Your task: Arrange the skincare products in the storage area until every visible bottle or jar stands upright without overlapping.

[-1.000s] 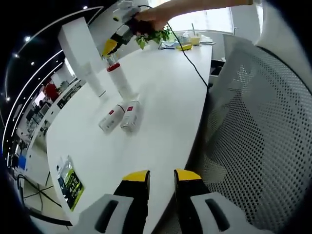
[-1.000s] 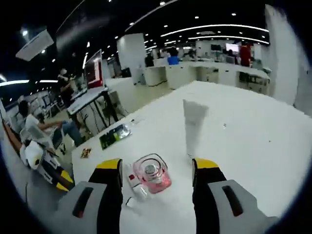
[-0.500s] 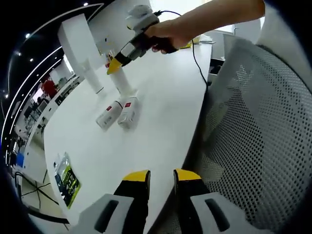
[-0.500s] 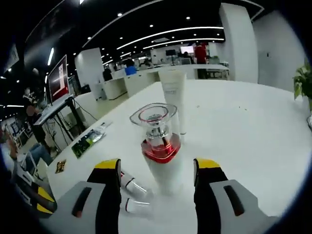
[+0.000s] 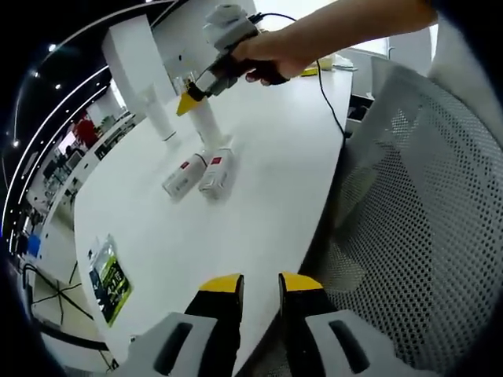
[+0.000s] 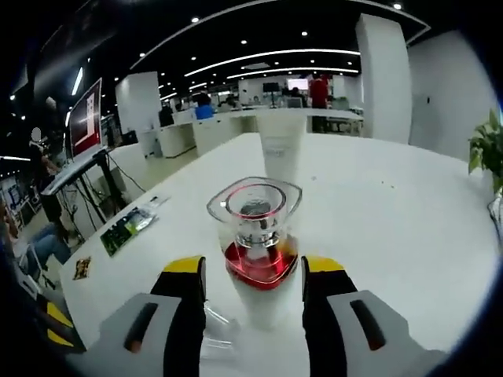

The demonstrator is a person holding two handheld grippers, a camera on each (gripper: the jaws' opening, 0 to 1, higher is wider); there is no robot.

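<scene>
A white pump bottle (image 6: 259, 275) with a red collar and clear cap stands upright on the white table (image 6: 393, 220). My right gripper (image 6: 253, 271) is open, its jaws close on either side of the bottle's collar. In the left gripper view that gripper (image 5: 189, 102) is held by a hand (image 5: 275, 59) at the top of the same bottle (image 5: 207, 129). A white tube (image 6: 280, 161) (image 5: 161, 118) stands upright behind it. Two small white bottles (image 5: 185, 174) (image 5: 216, 173) with red labels lie side by side. My left gripper (image 5: 259, 287) is shut on nothing, low at the table's near edge.
A green leaflet (image 5: 106, 275) (image 6: 130, 224) lies near the table's end. A grey mesh chair back (image 5: 416, 196) stands close on the right. A black cable (image 5: 330, 102) trails over the table (image 5: 267, 181). A plant (image 6: 487, 145) is at the far right.
The right gripper's jaws have narrowed around the pump bottle and it sits more centred between them. The left gripper view has shifted slightly; the lying bottles and tube have not moved.
</scene>
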